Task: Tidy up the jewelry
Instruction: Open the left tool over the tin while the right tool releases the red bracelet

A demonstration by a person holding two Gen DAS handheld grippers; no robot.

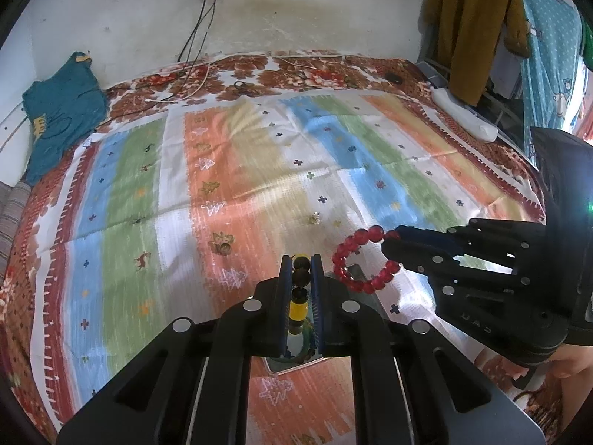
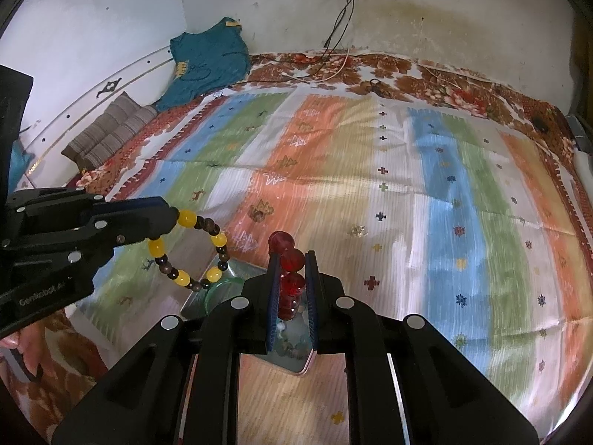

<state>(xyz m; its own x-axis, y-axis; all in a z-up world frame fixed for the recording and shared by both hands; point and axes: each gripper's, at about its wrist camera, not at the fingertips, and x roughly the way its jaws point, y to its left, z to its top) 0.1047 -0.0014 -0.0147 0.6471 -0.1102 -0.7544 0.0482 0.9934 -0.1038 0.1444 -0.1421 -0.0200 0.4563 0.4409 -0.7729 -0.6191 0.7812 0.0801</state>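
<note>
The yellow-and-brown bead bracelet (image 2: 192, 250) is hanging above the near-left edge of the tray (image 2: 237, 270), clamped by a few beads in the left claw (image 1: 301, 259), whose jaws are closing tight on the strand. The red bead bracelet (image 1: 361, 259) is hanging just right of it, over the same tray, with the right claw (image 2: 291, 259) clamped on three of its beads. Both loops are clear of the bed.

Step in hand: carrying two bracelets to the tray, which is resting on the striped cloth (image 1: 237, 155) and appears to be holding a green bangle (image 2: 218, 289) and some small loose pieces; the claws are hiding most of its contents, so the exact items cannot be confirmed.

Next move, as a judgement: each claw is needing to descend over a free part of the tray before parting its jaws, keeping the two loops apart so they are not tangling. A small gold trinket (image 1: 315, 218) is lying on the cloth beyond the tray, not yet collected.
</note>
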